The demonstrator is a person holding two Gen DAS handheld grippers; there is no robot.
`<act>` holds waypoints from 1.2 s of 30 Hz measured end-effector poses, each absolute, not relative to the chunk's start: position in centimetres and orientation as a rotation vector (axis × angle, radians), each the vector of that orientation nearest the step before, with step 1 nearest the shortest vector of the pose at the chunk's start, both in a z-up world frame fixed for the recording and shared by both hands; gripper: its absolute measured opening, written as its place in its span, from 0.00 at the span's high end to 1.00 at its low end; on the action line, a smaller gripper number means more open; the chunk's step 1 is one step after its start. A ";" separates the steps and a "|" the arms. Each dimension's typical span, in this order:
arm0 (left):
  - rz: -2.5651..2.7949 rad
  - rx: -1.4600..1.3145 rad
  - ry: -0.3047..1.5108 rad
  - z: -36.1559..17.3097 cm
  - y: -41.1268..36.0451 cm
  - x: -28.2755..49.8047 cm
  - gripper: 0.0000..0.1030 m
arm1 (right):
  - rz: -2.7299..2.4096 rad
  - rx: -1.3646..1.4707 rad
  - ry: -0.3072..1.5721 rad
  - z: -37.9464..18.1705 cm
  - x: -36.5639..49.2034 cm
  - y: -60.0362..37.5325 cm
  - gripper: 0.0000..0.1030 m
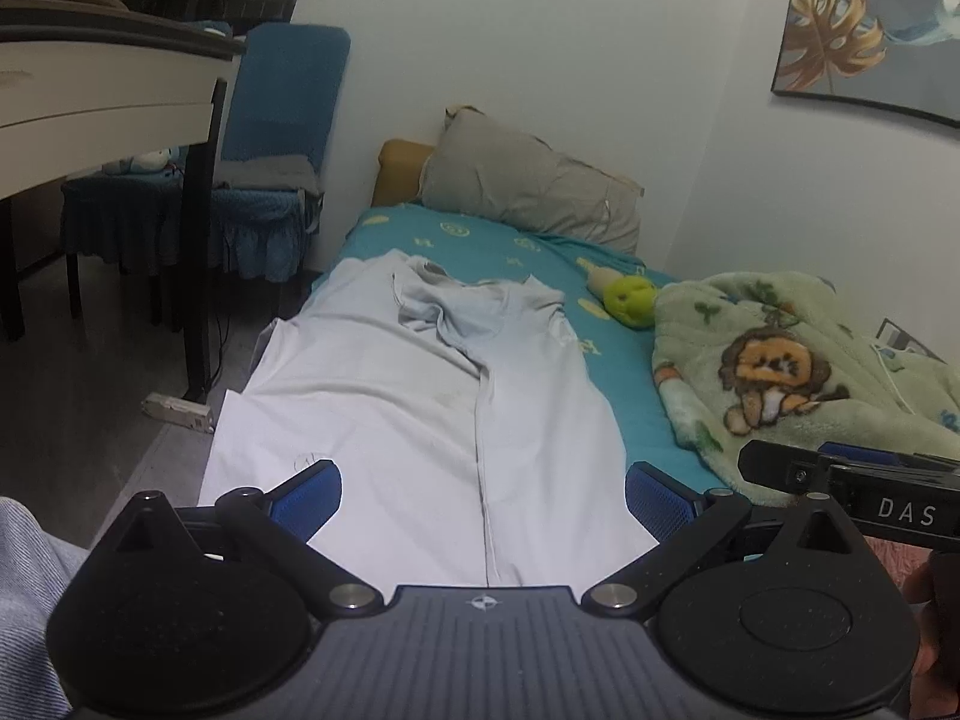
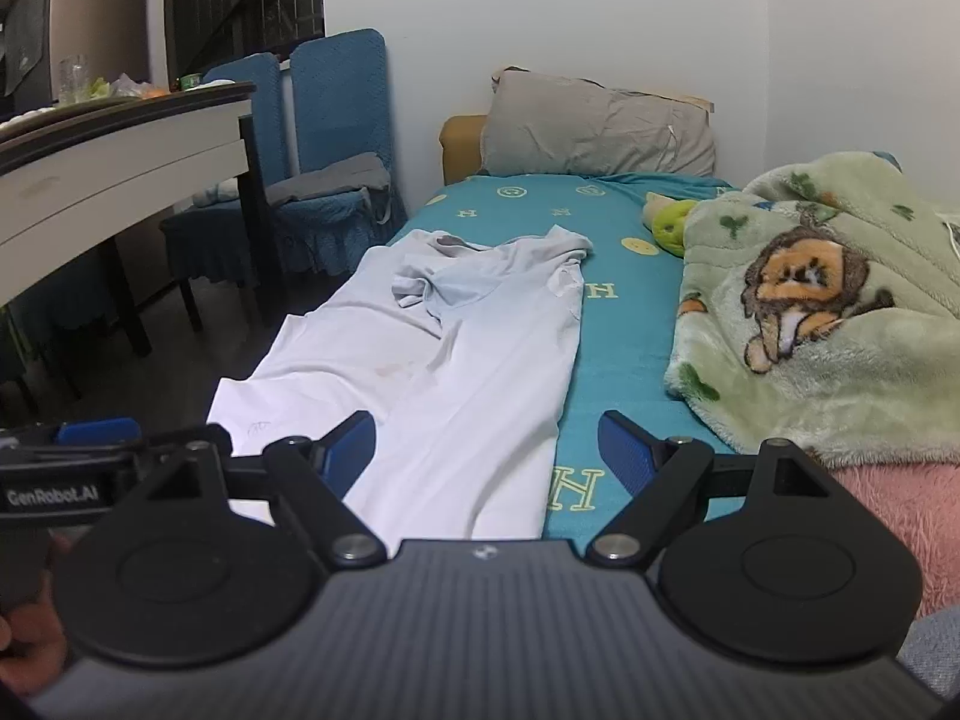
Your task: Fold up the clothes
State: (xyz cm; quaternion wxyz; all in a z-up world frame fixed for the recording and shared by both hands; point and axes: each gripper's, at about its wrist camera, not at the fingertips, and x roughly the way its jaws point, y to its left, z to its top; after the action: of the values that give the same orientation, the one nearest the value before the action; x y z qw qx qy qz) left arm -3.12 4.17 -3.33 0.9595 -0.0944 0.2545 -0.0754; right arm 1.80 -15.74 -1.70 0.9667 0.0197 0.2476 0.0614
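Observation:
A white garment (image 1: 408, 396) lies lengthwise on the teal bedsheet (image 1: 636, 360), its far end bunched and wrinkled; it also shows in the right wrist view (image 2: 456, 360). My left gripper (image 1: 483, 498) is open and empty, held above the garment's near hem. My right gripper (image 2: 487, 450) is open and empty, over the garment's right edge and the bare sheet (image 2: 624, 324). The right gripper's side shows at the left view's right edge (image 1: 852, 480); the left gripper's side shows at the right view's left edge (image 2: 90, 456).
A green lion blanket (image 1: 792, 372) is heaped on the bed's right side, with a green plush toy (image 1: 630, 297) beside it. A grey pillow (image 1: 528, 180) lies at the head. A white table (image 2: 120, 150) and blue chairs (image 2: 336, 138) stand left of the bed.

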 end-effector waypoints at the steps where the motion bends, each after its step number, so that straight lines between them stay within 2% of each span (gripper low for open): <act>1: -0.151 -0.191 0.510 -3.2 4.2 -3.1 0.01 | 0.121 0.044 0.490 -1.6 1.8 -15.8 0.20; 6: -0.165 -0.196 0.494 -2.9 4.5 -3.0 0.01 | 0.103 0.140 0.441 -0.2 2.4 -16.5 0.20; 14: -0.153 -0.178 0.475 -1.7 5.0 0.6 0.01 | 0.098 0.147 0.357 3.1 8.0 -15.6 0.20; 18: -0.151 -0.172 0.476 -0.5 6.1 5.1 0.00 | 0.114 0.137 0.328 4.3 11.2 -15.2 0.20; 21: -0.133 -0.278 0.513 -0.4 8.9 10.8 0.00 | 0.108 0.119 0.343 3.1 12.8 -15.6 0.20; 24: -0.068 -0.504 0.564 -2.4 13.9 18.0 0.00 | 0.092 0.136 0.405 0.6 13.9 -16.5 0.19; 28: 0.051 -0.877 0.634 -8.4 21.3 26.1 0.02 | 0.100 0.207 0.510 -1.9 15.1 -17.4 0.19; 36: 0.137 -1.258 0.720 -19.7 30.0 34.5 0.03 | 0.106 0.224 0.609 -4.6 19.0 -16.3 0.20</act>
State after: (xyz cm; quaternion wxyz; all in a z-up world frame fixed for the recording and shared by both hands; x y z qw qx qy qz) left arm 34.53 30.03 -19.67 0.7467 -0.5748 0.3289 0.0625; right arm 19.02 -16.32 -4.56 0.9465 0.1101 0.2988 0.0523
